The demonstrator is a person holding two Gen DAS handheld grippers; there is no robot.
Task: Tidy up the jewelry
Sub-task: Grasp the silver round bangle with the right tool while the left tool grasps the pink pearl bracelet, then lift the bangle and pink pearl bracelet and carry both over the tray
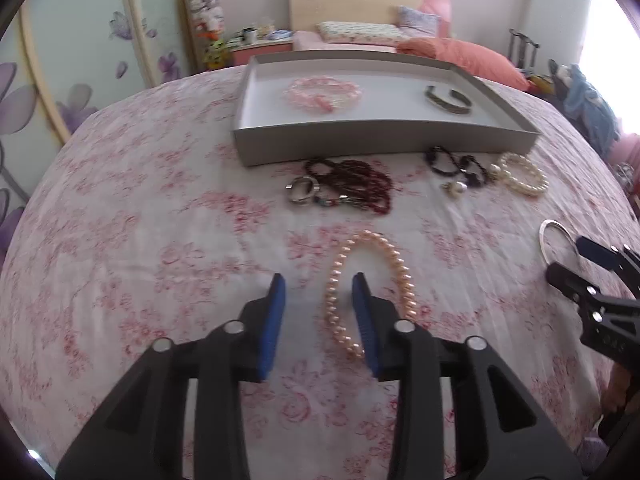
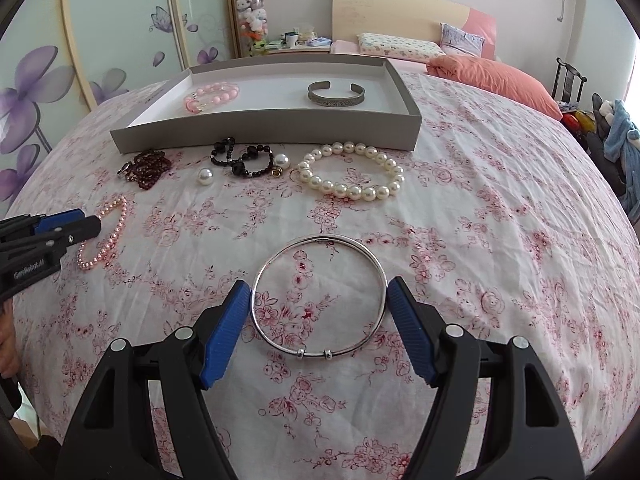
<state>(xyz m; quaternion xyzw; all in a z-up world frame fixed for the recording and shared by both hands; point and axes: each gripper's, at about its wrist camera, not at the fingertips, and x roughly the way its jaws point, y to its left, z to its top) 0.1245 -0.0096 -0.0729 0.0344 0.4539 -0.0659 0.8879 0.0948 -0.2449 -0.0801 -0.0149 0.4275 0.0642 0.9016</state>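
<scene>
My left gripper [image 1: 319, 285] is open over a pink pearl bracelet [image 1: 386, 258], its right finger inside the loop; it also shows in the right wrist view [image 2: 90, 222]. My right gripper [image 2: 319, 289] is open, its pads on either side of a thin silver bangle [image 2: 320, 297] lying flat. A grey tray [image 2: 272, 130] holds a pink bead bracelet [image 2: 211, 96] and a silver cuff [image 2: 337, 94]. In front of it lie a white pearl bracelet [image 2: 352, 176], a black bead bracelet [image 2: 242, 158], dark red beads [image 2: 150, 168] and a loose pearl [image 2: 205, 177].
All lies on a table with a pink floral cloth [image 2: 480, 220]. A steel ring [image 1: 302, 189] lies beside the red beads [image 1: 360, 186]. A bed [image 2: 480, 68] and a wardrobe with purple flowers [image 2: 36, 92] stand behind.
</scene>
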